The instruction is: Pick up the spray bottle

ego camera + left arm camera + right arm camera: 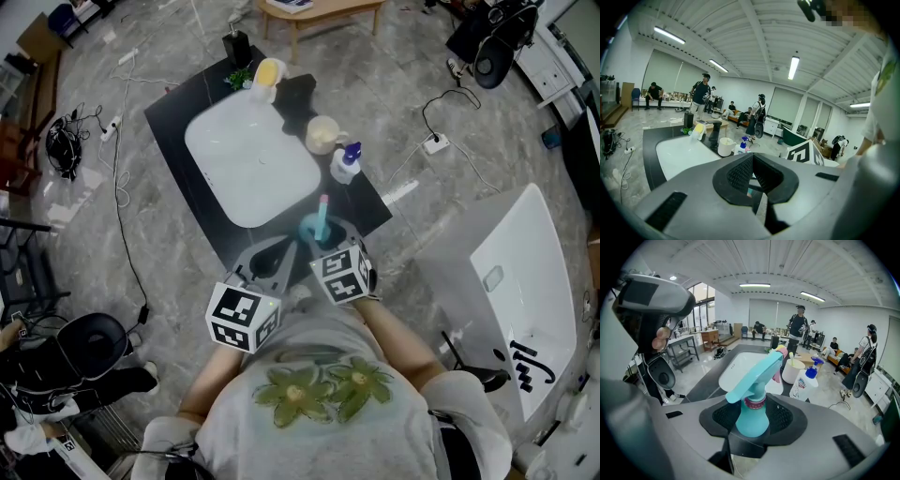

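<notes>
A teal spray bottle (pixel 319 221) with a pink nozzle tip stands upright at the near edge of the black counter (pixel 178 120). In the right gripper view the spray bottle (pixel 751 414) fills the space between the two black pads, its trigger head pointing away from me. My right gripper (pixel 320 236) sits around the bottle's body, and I see no firm press of the pads. Just to its left, my left gripper (pixel 279 249) hovers over the counter's near edge. In the left gripper view the left gripper (pixel 753 174) is open with nothing between its pads.
A white sink basin (pixel 251 164) is set into the counter. Behind the spray bottle stand a white pump bottle with a blue top (pixel 345 165), a cream cup (pixel 322 134), a yellow bottle (pixel 268 73) and a black dispenser (pixel 236 45). A white tub (pixel 525 281) lies at the right; cables cross the floor.
</notes>
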Demonstrator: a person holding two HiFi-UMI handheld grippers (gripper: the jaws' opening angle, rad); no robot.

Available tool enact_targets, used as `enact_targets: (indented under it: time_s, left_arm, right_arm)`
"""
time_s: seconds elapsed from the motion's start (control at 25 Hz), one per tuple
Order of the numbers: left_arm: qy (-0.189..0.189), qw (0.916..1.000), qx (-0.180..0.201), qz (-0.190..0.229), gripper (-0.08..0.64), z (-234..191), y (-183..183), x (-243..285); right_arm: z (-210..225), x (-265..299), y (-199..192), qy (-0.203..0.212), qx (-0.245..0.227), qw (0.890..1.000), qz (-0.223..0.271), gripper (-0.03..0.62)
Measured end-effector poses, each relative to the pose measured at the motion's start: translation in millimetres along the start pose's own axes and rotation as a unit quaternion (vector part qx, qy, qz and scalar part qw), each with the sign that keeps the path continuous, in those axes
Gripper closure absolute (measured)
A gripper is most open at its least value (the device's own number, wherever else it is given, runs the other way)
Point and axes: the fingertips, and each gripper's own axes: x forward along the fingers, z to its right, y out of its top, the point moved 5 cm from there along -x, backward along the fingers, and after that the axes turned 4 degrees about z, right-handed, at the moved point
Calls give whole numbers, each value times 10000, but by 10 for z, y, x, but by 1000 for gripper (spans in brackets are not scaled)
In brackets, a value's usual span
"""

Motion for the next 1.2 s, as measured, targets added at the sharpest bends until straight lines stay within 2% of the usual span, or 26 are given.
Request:
enact_targets:
  time_s: [0.48,1.2]
  left_arm:
    - [48,10000,26,38,551,-30,29,2]
    - [63,10000,22,44,551,-22,-19,-86]
  right_arm:
    - [50,-55,31,-23,40,9999,111,443]
    - [61,-197,114,-65,266,9981,559,456]
